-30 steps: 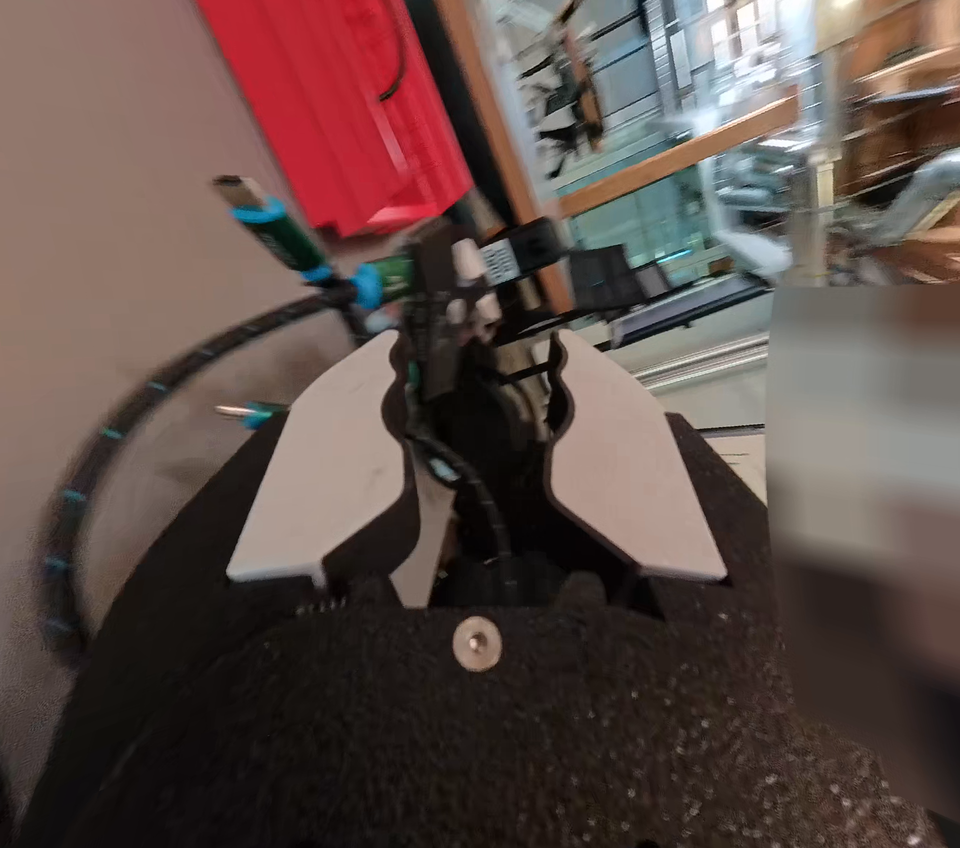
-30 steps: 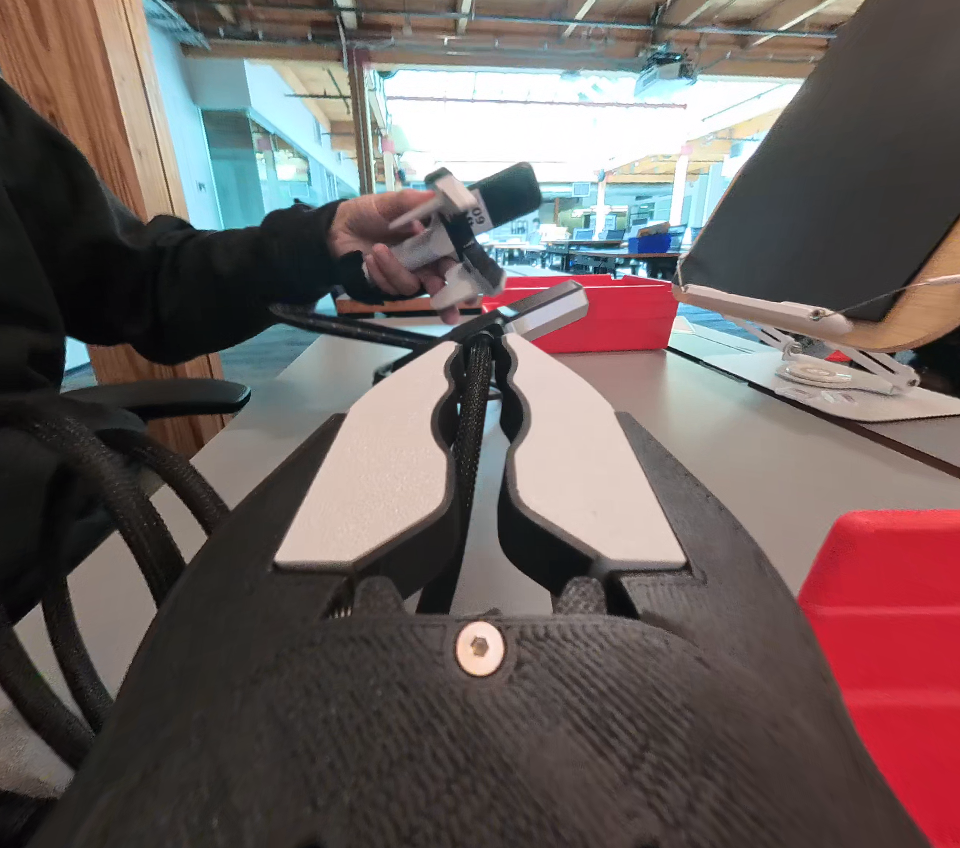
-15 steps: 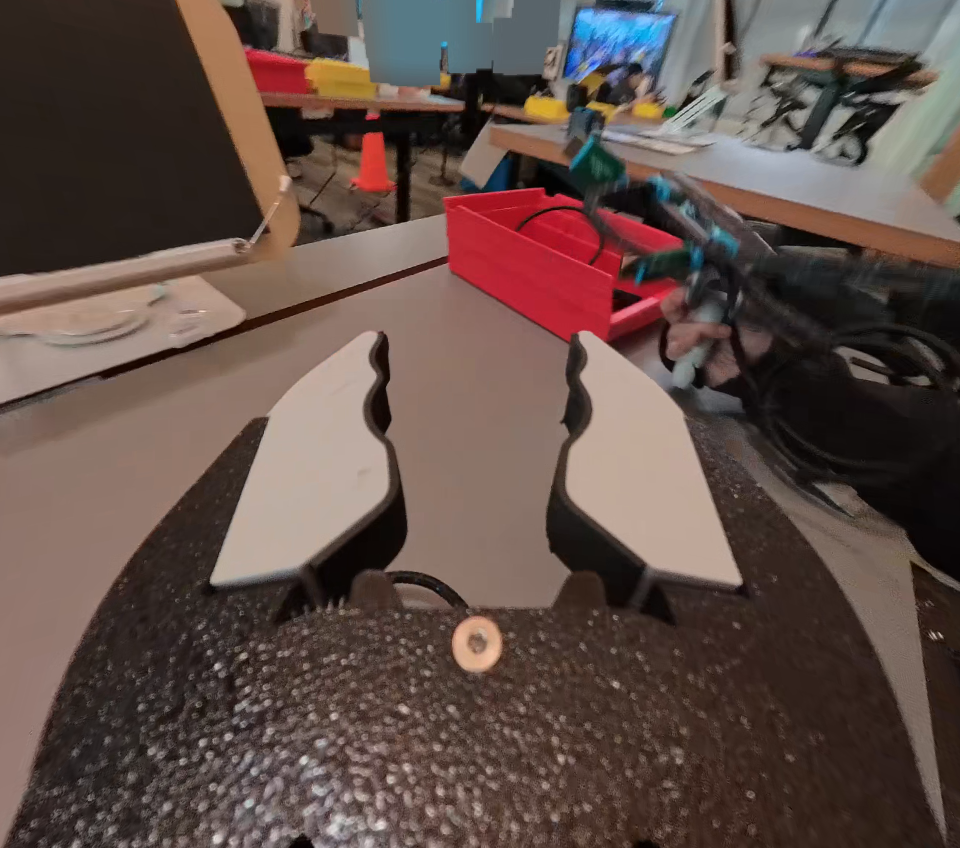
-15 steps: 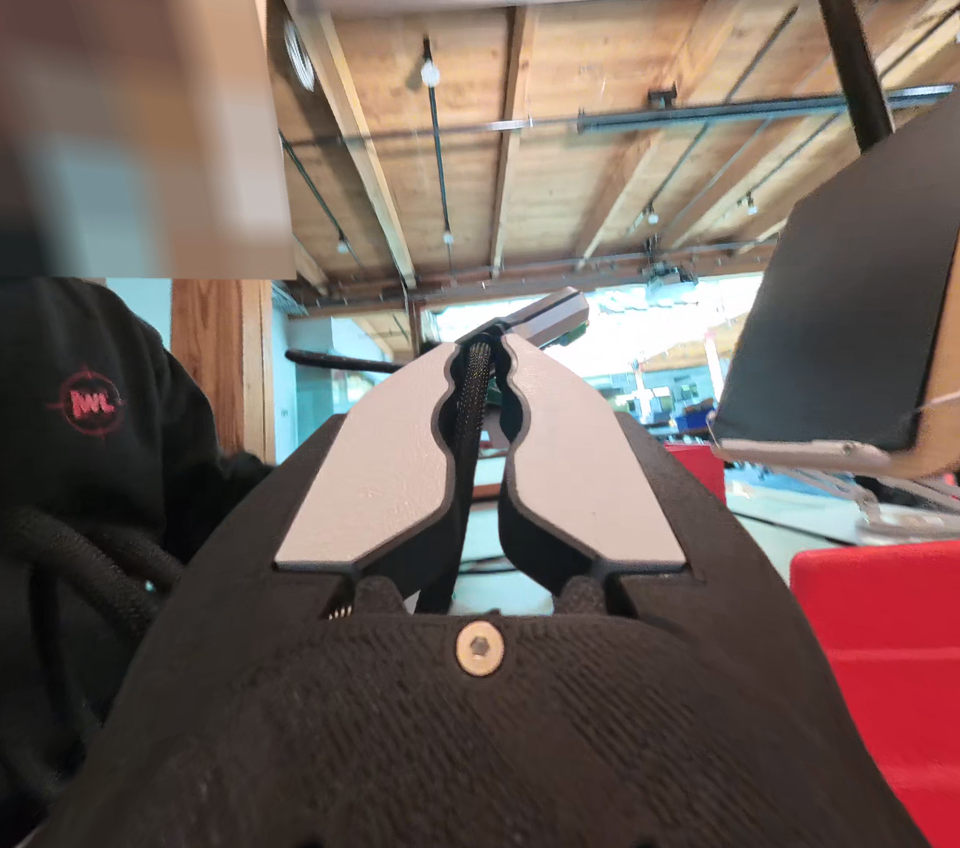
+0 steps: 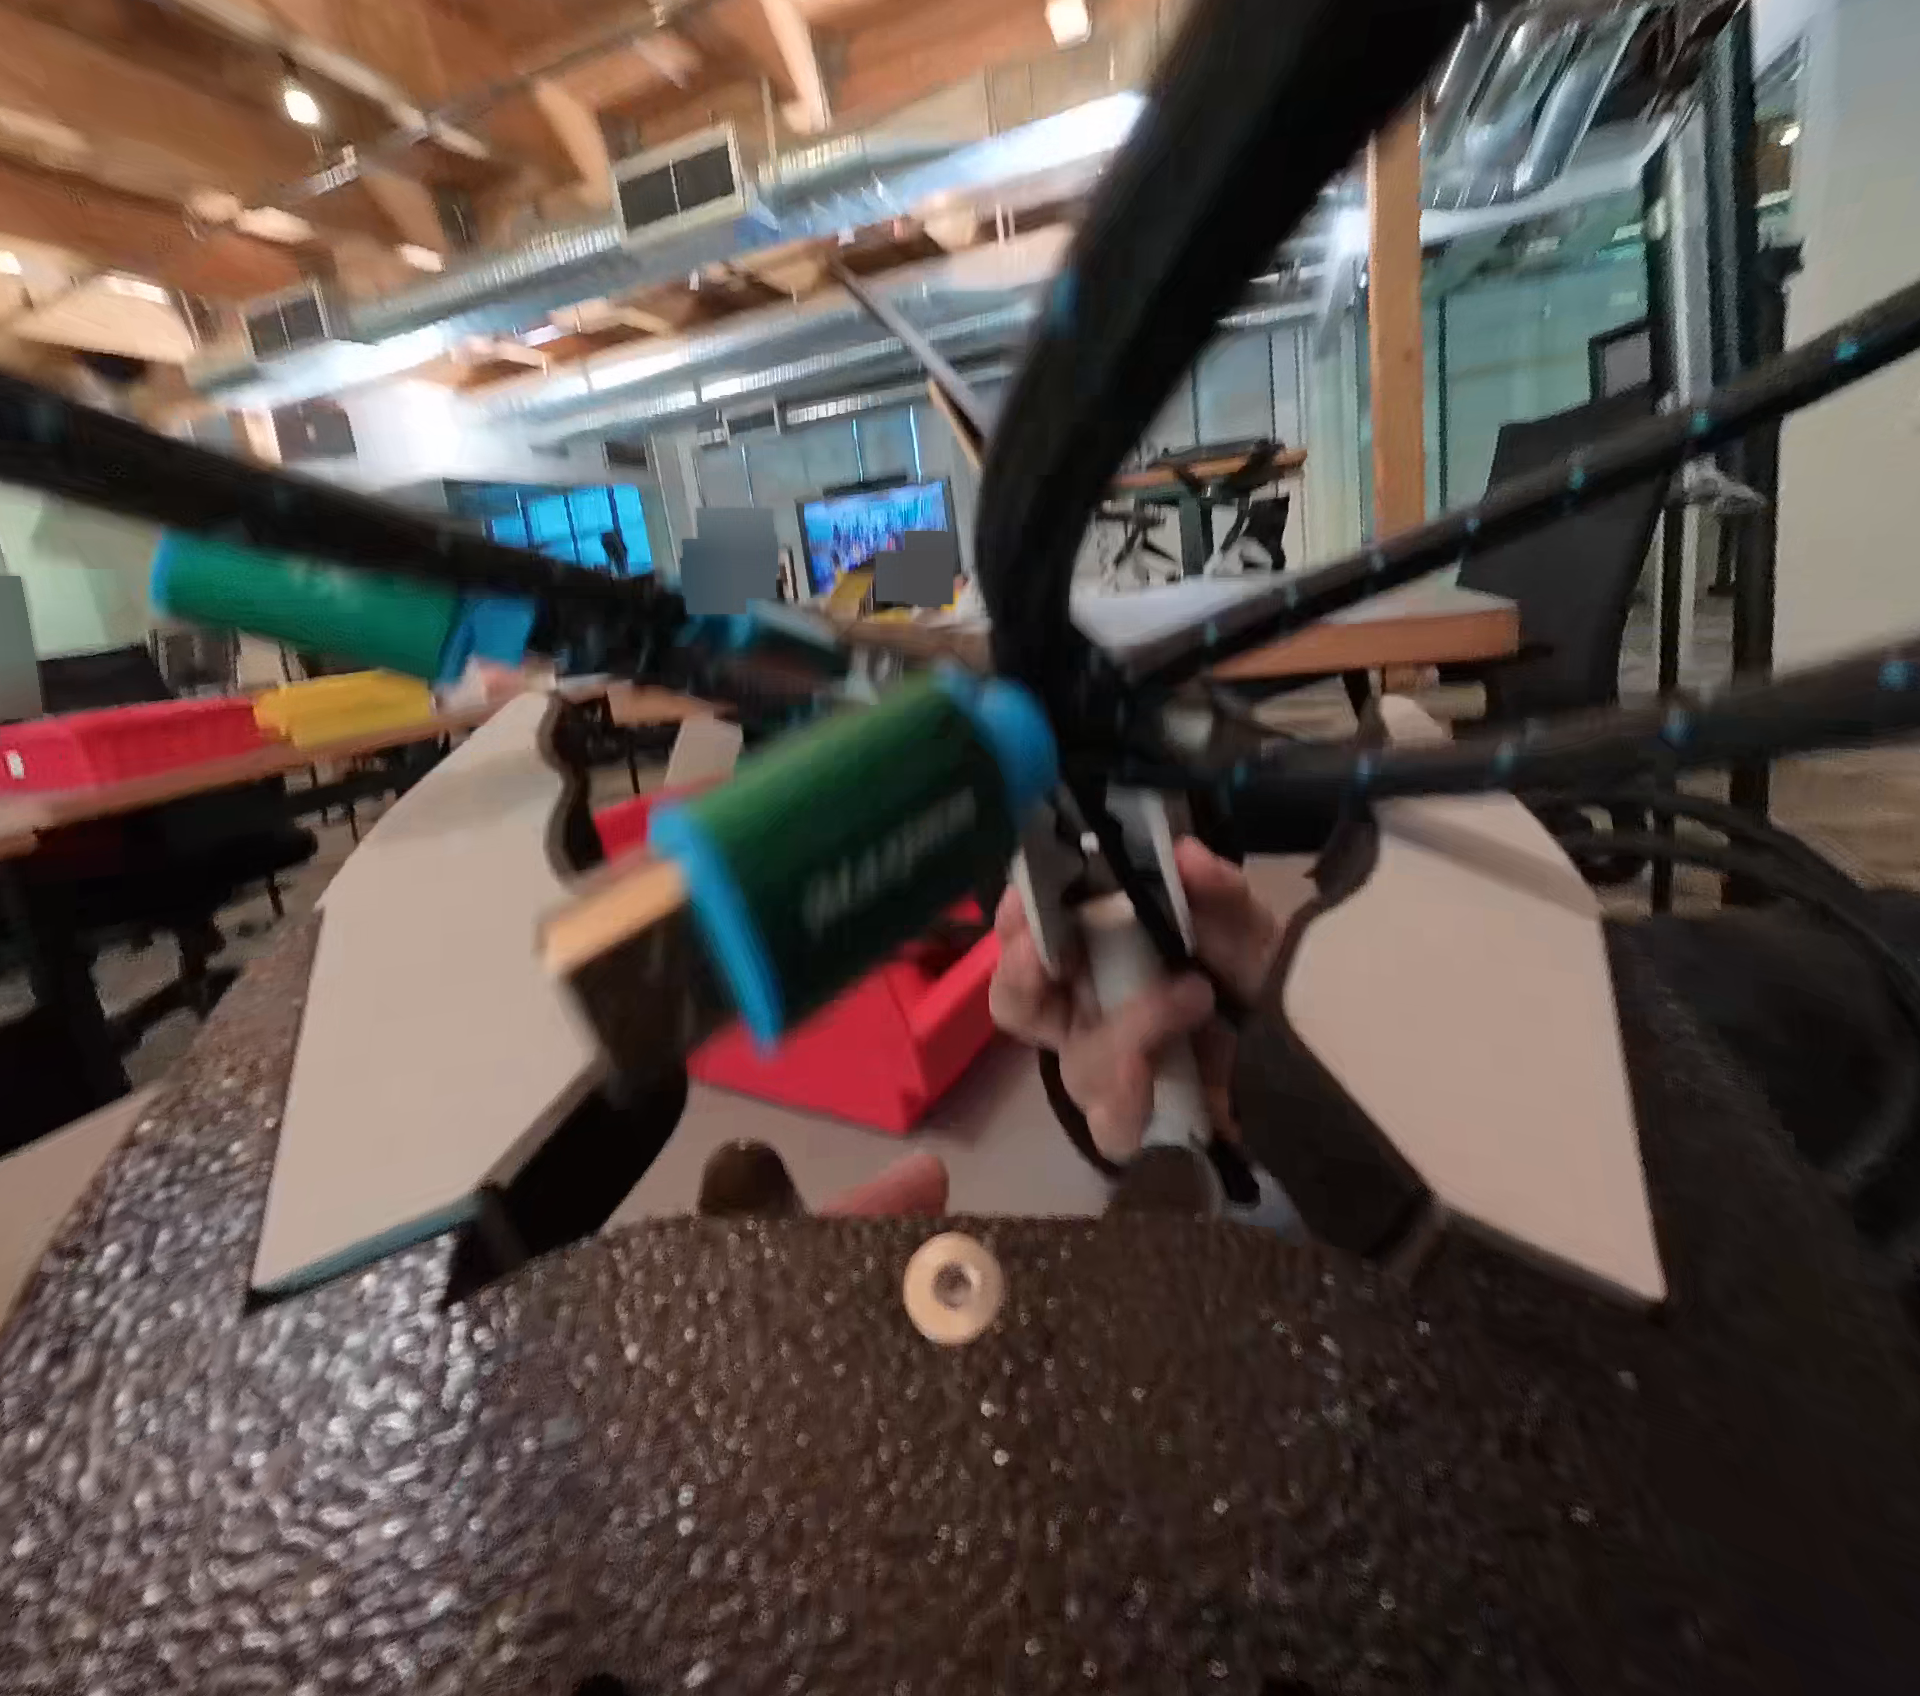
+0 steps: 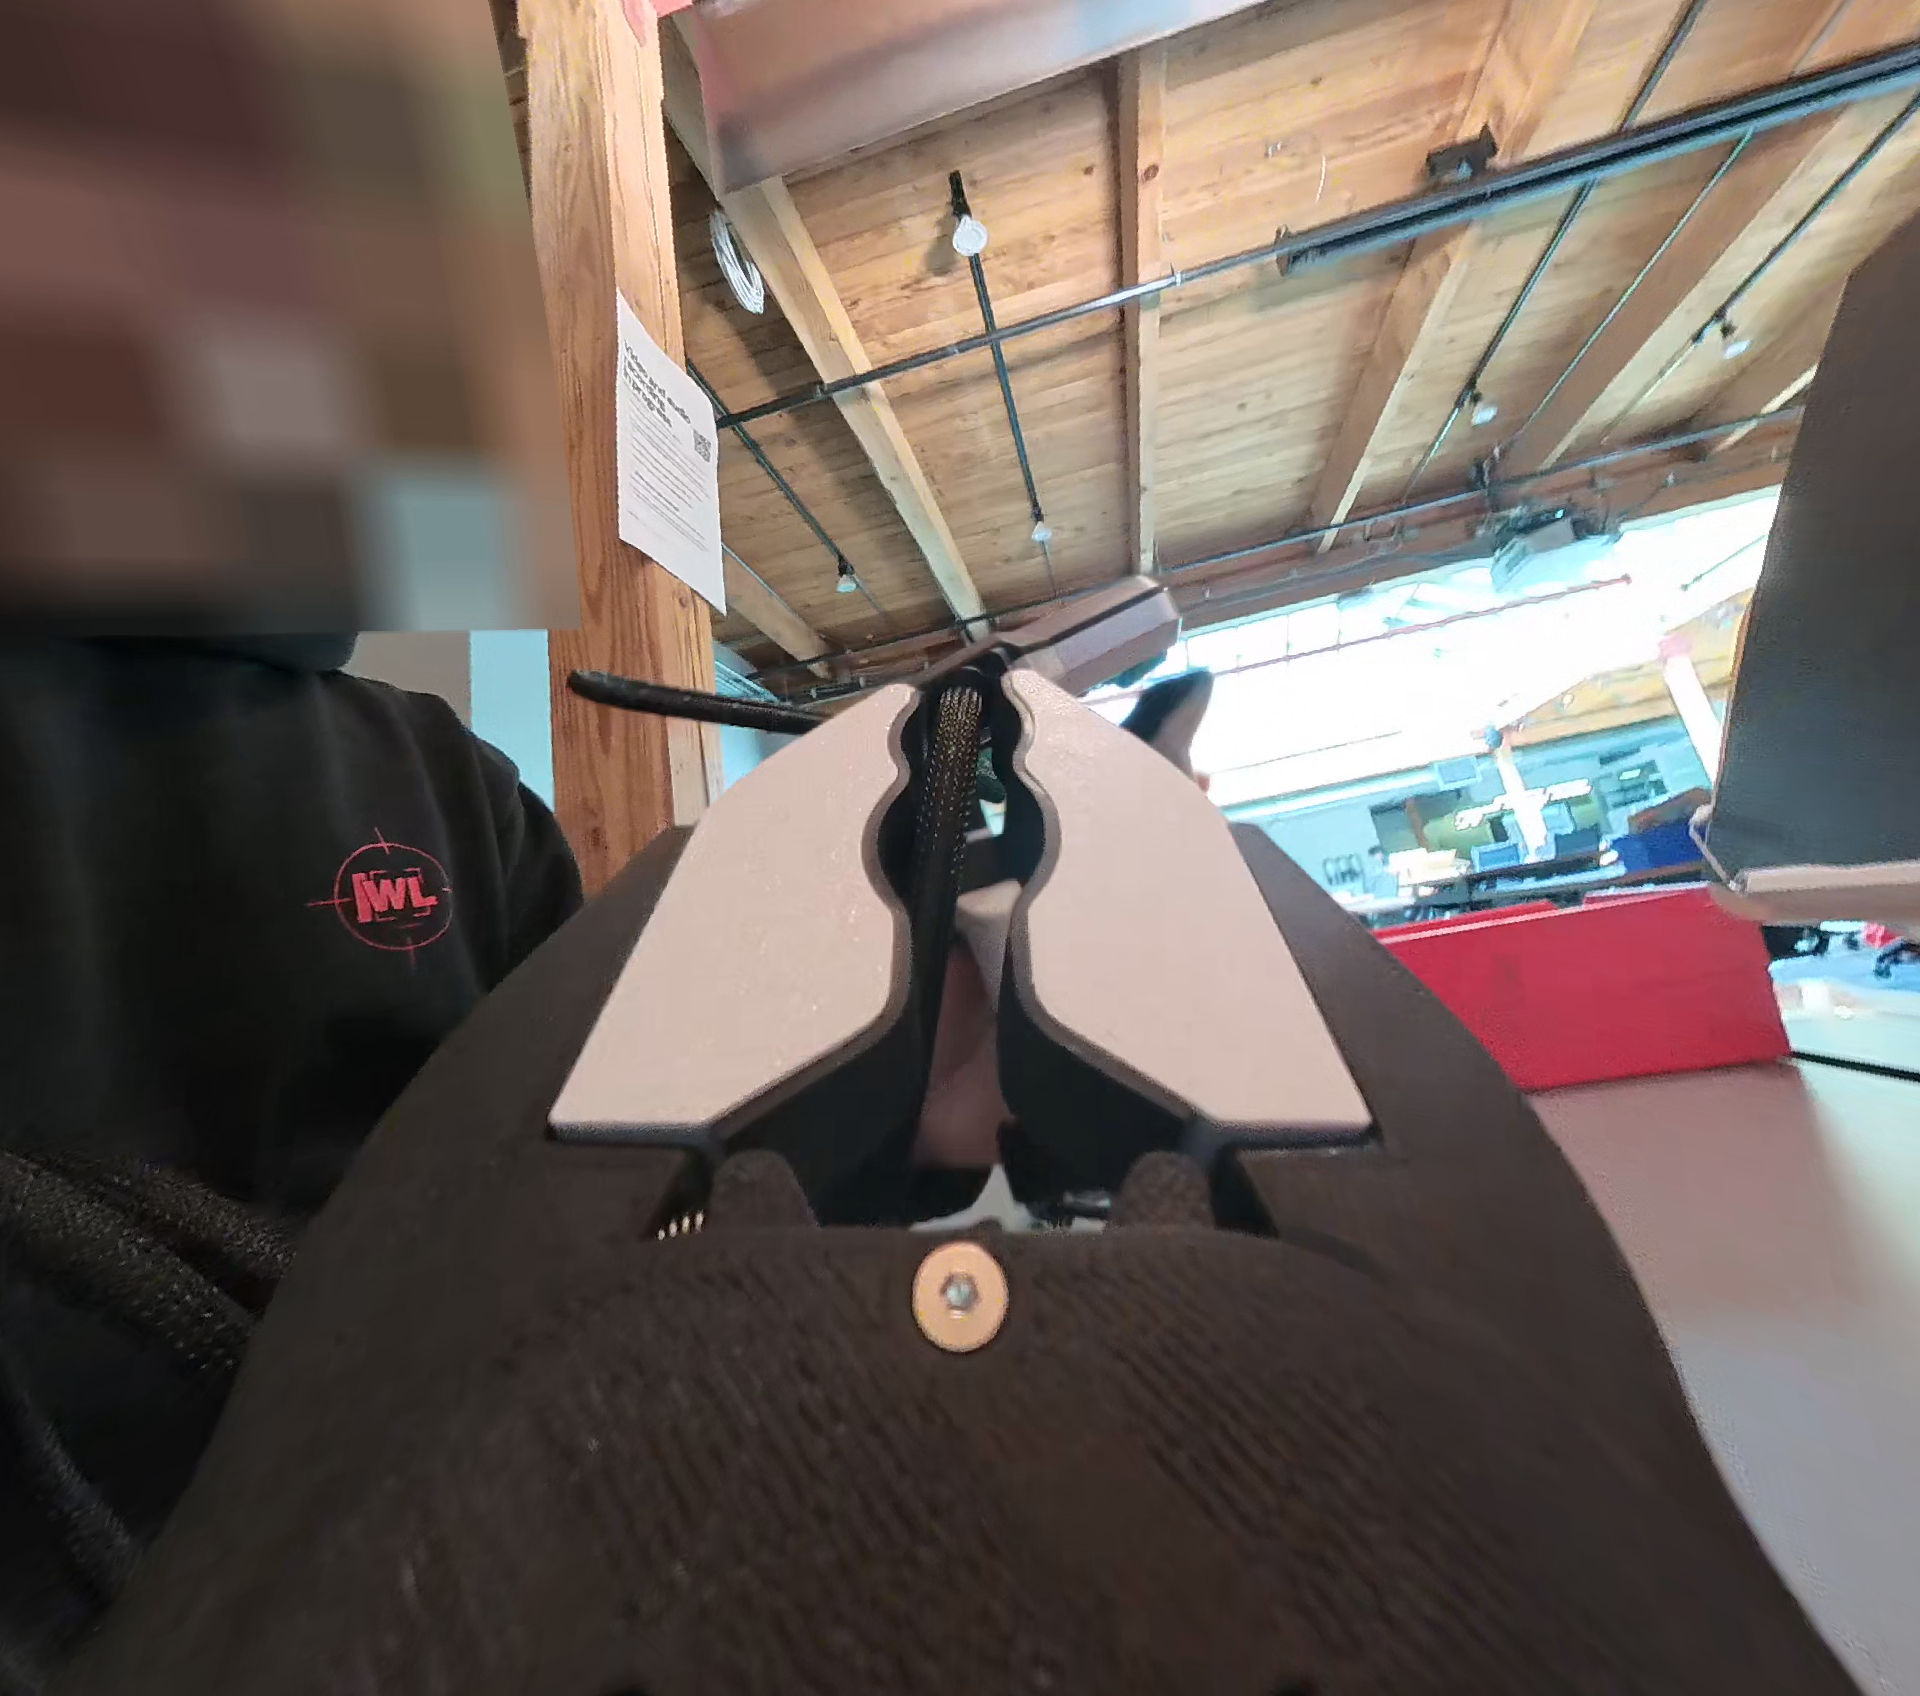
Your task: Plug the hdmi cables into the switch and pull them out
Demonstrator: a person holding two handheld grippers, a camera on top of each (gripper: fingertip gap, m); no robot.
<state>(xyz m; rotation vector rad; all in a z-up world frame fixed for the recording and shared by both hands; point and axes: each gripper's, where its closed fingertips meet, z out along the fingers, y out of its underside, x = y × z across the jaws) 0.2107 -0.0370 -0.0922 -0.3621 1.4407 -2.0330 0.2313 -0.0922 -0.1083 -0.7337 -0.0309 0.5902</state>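
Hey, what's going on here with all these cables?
A person is handling HDMI cables with two handheld claws. The right claw is shut on a black braided cable, raised toward the ceiling. The left claw is open, with a green plug dangling unplugged between its fingers. No plugging is visible.

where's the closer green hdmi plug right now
In the left wrist view, the nearer green HDMI plug hangs in mid-air between the open left gripper fingers, just left of a hand and above the red bin.
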